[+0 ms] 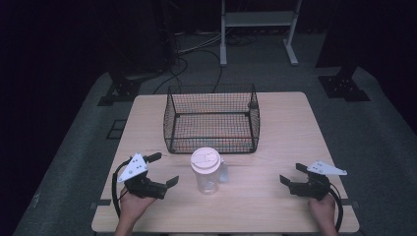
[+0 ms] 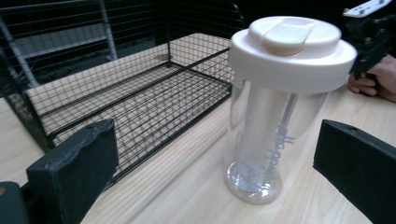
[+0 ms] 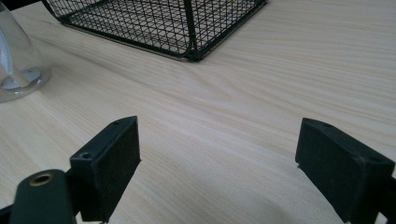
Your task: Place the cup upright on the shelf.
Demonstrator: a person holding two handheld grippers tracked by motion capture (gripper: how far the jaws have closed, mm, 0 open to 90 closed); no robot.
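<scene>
Just in front of the wire basket (image 1: pixel 211 118), the clear shaker bottle (image 1: pixel 206 172) stands upright on the table (image 1: pixel 275 206), long axis vertical, cream lid (image 2: pixel 292 51) up. Its contents are hard to make out through the clear wall. Left of the bottle, the left gripper (image 1: pixel 164 169) is spread wide, grasping nothing. Right of the bottle, well apart, the right gripper (image 1: pixel 291 174) is likewise wide open and unloaded. The basket holds nothing.
</scene>
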